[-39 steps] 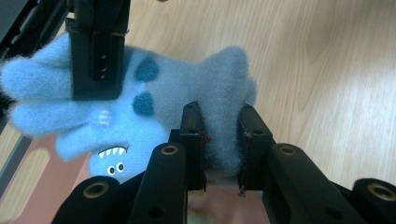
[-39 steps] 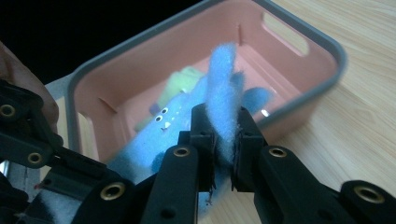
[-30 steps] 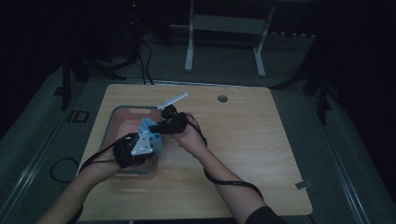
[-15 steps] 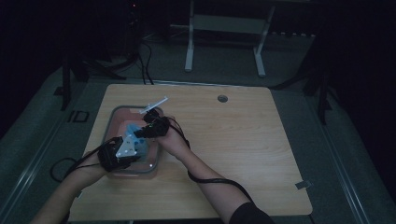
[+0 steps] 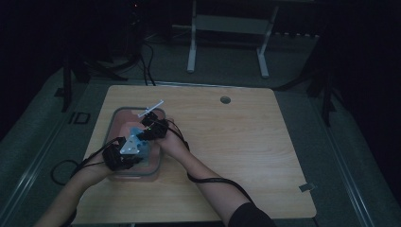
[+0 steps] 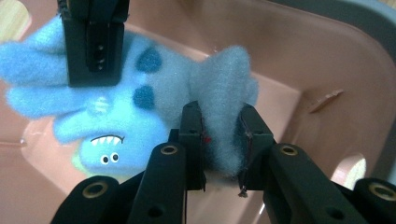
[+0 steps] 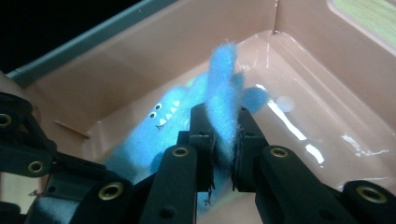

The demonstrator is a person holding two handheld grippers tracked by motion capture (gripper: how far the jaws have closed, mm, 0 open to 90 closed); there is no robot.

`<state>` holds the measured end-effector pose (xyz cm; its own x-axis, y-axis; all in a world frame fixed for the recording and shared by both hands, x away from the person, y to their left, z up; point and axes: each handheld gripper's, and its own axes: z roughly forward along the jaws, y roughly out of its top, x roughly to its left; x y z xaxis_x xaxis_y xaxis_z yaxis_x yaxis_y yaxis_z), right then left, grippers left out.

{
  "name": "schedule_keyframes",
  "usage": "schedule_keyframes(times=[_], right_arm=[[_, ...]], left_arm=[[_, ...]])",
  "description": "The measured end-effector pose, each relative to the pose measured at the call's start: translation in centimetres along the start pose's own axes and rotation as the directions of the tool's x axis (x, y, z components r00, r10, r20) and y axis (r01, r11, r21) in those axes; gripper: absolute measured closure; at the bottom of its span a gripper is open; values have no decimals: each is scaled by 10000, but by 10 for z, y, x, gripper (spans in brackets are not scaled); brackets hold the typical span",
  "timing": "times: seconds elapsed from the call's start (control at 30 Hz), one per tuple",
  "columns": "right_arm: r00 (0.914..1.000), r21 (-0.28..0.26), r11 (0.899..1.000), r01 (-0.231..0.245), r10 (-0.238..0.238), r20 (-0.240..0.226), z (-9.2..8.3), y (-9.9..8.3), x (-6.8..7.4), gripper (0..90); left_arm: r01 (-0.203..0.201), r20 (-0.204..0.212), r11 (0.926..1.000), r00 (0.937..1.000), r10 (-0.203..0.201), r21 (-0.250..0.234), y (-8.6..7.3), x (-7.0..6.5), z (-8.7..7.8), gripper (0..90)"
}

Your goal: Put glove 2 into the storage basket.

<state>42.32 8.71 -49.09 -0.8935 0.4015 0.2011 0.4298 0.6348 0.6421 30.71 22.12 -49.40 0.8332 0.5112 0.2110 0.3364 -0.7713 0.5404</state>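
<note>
left gripper (image 6: 220, 140): jaws clamped on a grey-blue limb of blue plush toy (image 6: 140, 112). right gripper (image 7: 223, 140): jaws clamped on another blue limb. toy hangs inside pink tub (image 5: 124, 116), on wooden table (image 5: 246, 142).

Left gripper (image 6: 220, 135), right gripper (image 7: 223, 140): jaws clamped.

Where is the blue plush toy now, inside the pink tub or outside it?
Inside. The blue plush toy hangs within the walls of the pink tub, pinched by the left tool and right tool; whether it touches the floor is unclear.
</note>
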Motion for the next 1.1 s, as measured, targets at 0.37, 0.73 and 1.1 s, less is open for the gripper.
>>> schedule_keyframes(times=[0.37,0.73,1.1], right_arm=[[9995,169,9994,-299,298,81,5,3,-6,630],[9998,-220,9997,-147,149,104,-19,5,-10,424],[9981,-616,9981,-30,-8,-609,-49,-1,-5,184]], left_arm=[[113,214,9995,9997,-119,284,2,1,3,732],[762,5,9971,9971,-762,1,1,3,0,492],[1775,-296,9808,9832,-1804,-806,7,2,-22,140]])
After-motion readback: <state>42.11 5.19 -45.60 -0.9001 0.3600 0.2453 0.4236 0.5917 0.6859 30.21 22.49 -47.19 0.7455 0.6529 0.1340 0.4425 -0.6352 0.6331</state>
